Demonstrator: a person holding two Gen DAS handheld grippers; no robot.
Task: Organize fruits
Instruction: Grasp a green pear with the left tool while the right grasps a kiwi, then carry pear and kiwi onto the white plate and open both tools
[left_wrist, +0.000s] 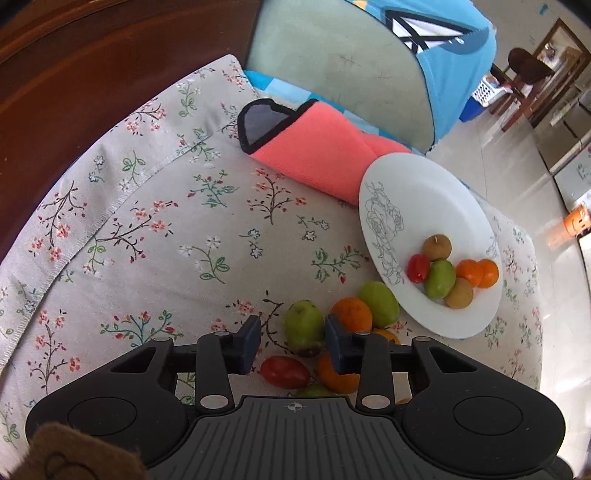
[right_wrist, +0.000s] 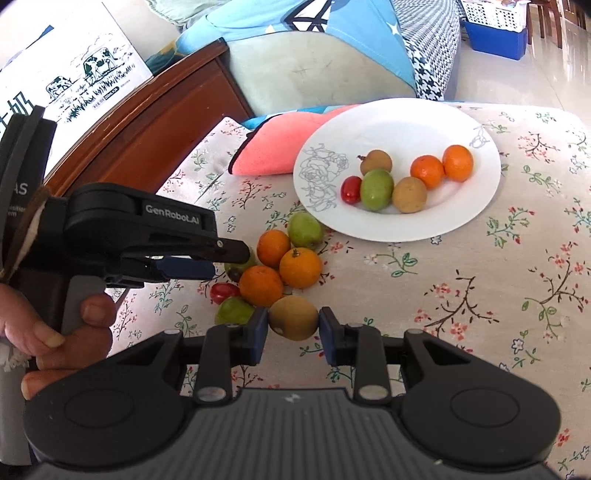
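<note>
A white plate (left_wrist: 424, 192) (right_wrist: 388, 122) holds several small fruits: oranges, a green one, brown ones and a red tomato. A loose pile lies beside it on the flowered cloth, with oranges (right_wrist: 300, 267), green fruits (right_wrist: 303, 229) and a red tomato (left_wrist: 284, 372). My left gripper (left_wrist: 291, 341) (right_wrist: 229, 262) hangs over this pile with a green fruit (left_wrist: 303, 326) between its fingers. The right pad is at the fruit's side and a gap shows at the left pad. My right gripper (right_wrist: 293, 332) is shut on a brown fruit (right_wrist: 293, 317), just in front of the pile.
A folded pink towel (left_wrist: 317, 158) (right_wrist: 273, 147) lies behind the plate. Beyond it are a blue and grey cushion (left_wrist: 351, 66) and a dark wooden frame (right_wrist: 155, 122). A person's hand (right_wrist: 55, 332) grips the left tool. Flowered cloth (right_wrist: 480, 277) stretches to the right.
</note>
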